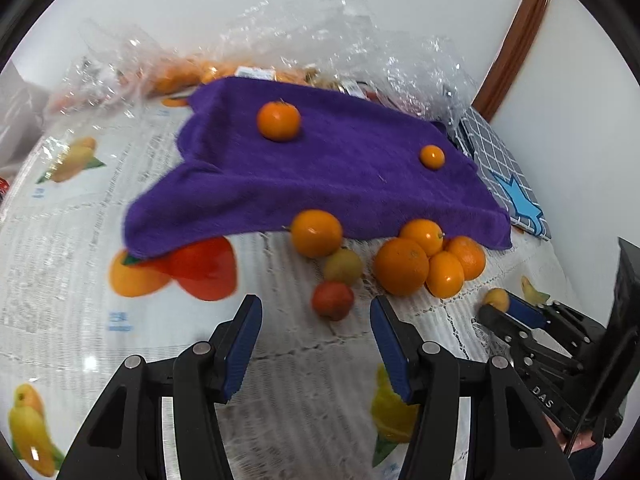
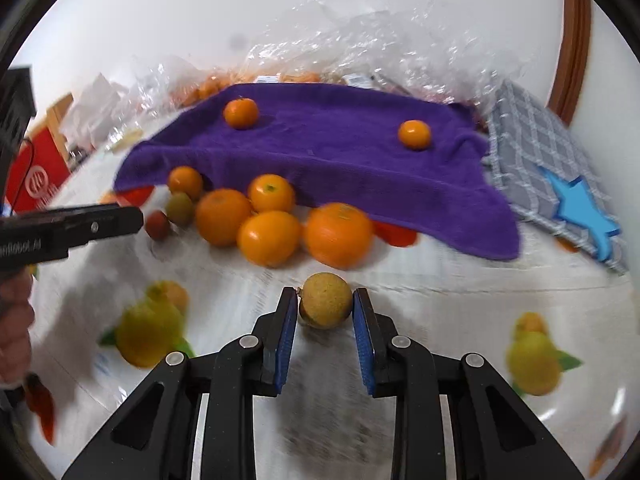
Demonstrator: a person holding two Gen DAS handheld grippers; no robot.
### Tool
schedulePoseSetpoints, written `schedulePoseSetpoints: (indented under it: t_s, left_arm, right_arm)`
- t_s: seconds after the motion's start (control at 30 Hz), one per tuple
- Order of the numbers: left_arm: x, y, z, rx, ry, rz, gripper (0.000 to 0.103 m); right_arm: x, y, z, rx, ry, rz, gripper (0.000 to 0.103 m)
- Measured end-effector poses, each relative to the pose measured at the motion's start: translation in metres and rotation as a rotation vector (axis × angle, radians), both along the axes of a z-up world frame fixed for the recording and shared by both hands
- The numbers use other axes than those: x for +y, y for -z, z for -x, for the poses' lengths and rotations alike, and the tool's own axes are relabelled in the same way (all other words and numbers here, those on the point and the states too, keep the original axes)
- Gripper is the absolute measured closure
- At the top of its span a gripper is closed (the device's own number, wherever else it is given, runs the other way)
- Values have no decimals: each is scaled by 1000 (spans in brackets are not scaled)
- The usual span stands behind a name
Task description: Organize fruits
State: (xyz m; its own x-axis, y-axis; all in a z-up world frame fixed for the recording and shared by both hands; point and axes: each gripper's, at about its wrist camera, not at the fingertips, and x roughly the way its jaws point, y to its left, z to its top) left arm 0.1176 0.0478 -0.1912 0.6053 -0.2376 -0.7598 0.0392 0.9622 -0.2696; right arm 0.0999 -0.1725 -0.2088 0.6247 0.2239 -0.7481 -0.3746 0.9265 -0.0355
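My right gripper (image 2: 325, 301) is shut on a small yellow-brown fruit (image 2: 325, 300), held just above the printed tablecloth; the same fruit (image 1: 496, 299) shows in the left wrist view between the right gripper's pads. My left gripper (image 1: 316, 312) is open and empty, just short of a small red fruit (image 1: 333, 300) and a yellow-green fruit (image 1: 343, 266). A cluster of oranges (image 1: 402, 266) (image 2: 269, 238) lies at the front edge of a purple towel (image 1: 340, 176) (image 2: 320, 148). Two small oranges (image 1: 279, 121) (image 1: 432, 157) sit apart on the towel.
Crinkled clear plastic bags (image 1: 320, 36) with more oranges lie behind the towel. A grey checked cloth with a blue star (image 2: 560, 160) lies to the right. A red box (image 2: 36, 176) stands at the far left. The tablecloth (image 1: 80, 240) carries printed fruit pictures.
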Motion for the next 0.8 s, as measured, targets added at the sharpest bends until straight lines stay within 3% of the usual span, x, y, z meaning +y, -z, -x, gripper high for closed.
schedulePoseSetpoints:
  t_s: [0.07,0.3,0.53,0.8]
  left_arm:
    - [-4,3,-1,-14,-4,-4,57]
    - [-10,8,0,-47,9,0,79]
    - [1,8,4,-69,1,83,80]
    - [-1,1,11,-121,-1,75,80]
  right_arm:
    - [-8,3,2,6,9,22,76]
    - [-29,4,-5,59,48,-81,76]
    - [-29,5,-8,64,52,-89,76]
    - [-31,2,-4,54,13,-139,76]
